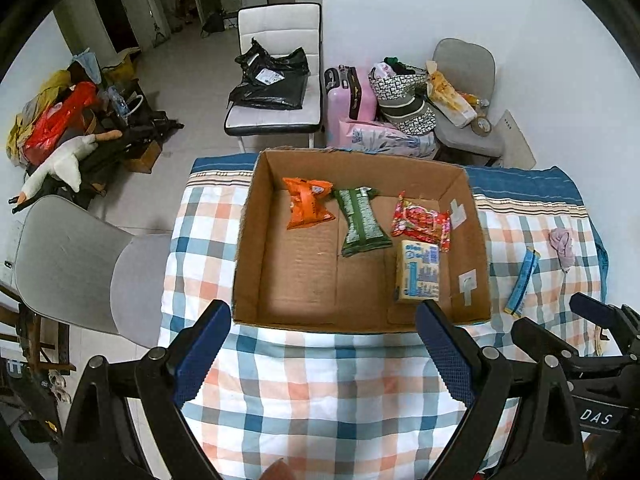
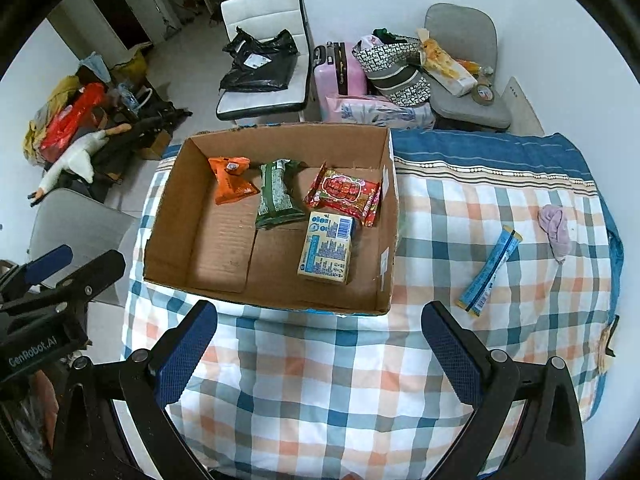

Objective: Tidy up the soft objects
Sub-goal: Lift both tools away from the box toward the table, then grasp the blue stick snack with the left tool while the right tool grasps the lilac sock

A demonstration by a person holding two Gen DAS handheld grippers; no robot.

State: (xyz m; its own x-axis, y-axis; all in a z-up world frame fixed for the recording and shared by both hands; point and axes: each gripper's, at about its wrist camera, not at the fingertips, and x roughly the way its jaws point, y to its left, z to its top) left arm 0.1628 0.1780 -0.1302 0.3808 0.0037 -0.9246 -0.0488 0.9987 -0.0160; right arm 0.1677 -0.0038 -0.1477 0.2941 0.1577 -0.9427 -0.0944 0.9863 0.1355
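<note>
Blue sachet (image 2: 489, 271) lies just beyond right tongs (image 2: 320, 356); both tongs (image 1: 322, 354) wide, empty.

Four soft packets lie flat inside the cardboard box (image 2: 192, 216); blue stick pack (image 2: 489, 268) and lilac cloth (image 2: 554, 232) lie outside at three o'clock.

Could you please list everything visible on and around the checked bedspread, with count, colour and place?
Open cardboard box: one, brown, on the checked bedspread.
Orange snack packet: one, box, far left.
Green packet: one, box middle.
Red packet: one, box far right.
Pale yellow tissue pack: one, box, near right.
Blue stick sachet: one, bedspread right of box.
Pink cloth: one, far right.
Left gripper: open, empty.
Right gripper: open, empty.
</note>
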